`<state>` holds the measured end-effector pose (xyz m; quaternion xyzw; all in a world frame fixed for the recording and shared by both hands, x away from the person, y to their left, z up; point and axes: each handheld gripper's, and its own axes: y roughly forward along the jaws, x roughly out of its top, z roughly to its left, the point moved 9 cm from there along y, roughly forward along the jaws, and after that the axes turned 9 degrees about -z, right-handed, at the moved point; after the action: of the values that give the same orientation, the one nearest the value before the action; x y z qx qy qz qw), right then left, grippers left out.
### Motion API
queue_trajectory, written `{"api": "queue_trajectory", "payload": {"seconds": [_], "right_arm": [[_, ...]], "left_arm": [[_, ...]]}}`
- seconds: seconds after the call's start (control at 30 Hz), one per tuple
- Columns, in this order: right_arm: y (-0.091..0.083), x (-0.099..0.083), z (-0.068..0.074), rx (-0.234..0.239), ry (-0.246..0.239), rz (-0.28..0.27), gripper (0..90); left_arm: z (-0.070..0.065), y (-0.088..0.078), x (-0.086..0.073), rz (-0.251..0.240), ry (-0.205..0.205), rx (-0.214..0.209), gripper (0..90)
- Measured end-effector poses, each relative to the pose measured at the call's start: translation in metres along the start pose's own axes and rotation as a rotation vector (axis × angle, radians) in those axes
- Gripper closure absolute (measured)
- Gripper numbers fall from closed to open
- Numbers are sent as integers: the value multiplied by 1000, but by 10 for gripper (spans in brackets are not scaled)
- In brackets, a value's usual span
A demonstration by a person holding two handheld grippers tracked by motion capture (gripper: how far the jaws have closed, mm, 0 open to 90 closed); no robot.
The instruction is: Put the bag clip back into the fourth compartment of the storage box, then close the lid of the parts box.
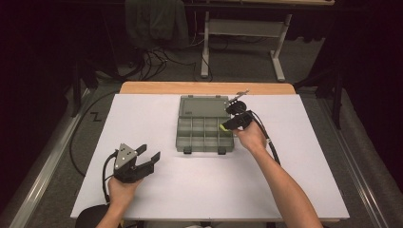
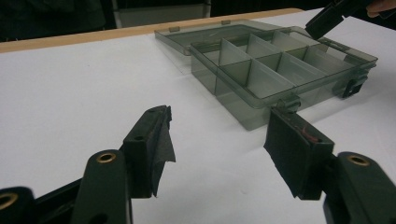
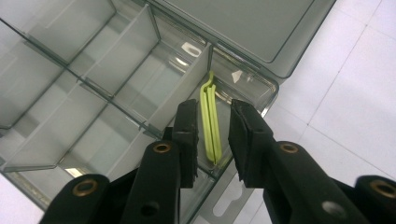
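Right claw releasing a green clip into an open organiser box

High view: right claw at box right edge; left claw open, empty, well apart on worktop. Right gripper view: clip stands lengthwise between loosened jaws, untouched.

Both forearms are bare, with no sleeves showing. Each hand carries a black gripper: the left gripper bears a grey three-cornered plate on top and trails a black cable; the right gripper trails a thicker black cable. Their black jaws have brass-coloured rivets and dark flat pads, one frayed at its edge.
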<state>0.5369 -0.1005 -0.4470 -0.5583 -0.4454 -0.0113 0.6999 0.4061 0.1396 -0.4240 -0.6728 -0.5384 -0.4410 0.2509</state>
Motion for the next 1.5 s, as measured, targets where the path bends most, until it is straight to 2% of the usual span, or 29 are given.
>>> {"api": "queue_trajectory", "payload": {"seconds": [0.2,0.77,1.5], "right_arm": [[-5,-1,0,16,-3,-18,727],[-19,-12,-4,73,55,-67,693],[-29,-22,-10,112,112,-100,717]], "left_arm": [[1,0,0,2,-3,2,400],[2,1,0,3,-12,6,399],[1,0,2,0,-22,2,399]]}}
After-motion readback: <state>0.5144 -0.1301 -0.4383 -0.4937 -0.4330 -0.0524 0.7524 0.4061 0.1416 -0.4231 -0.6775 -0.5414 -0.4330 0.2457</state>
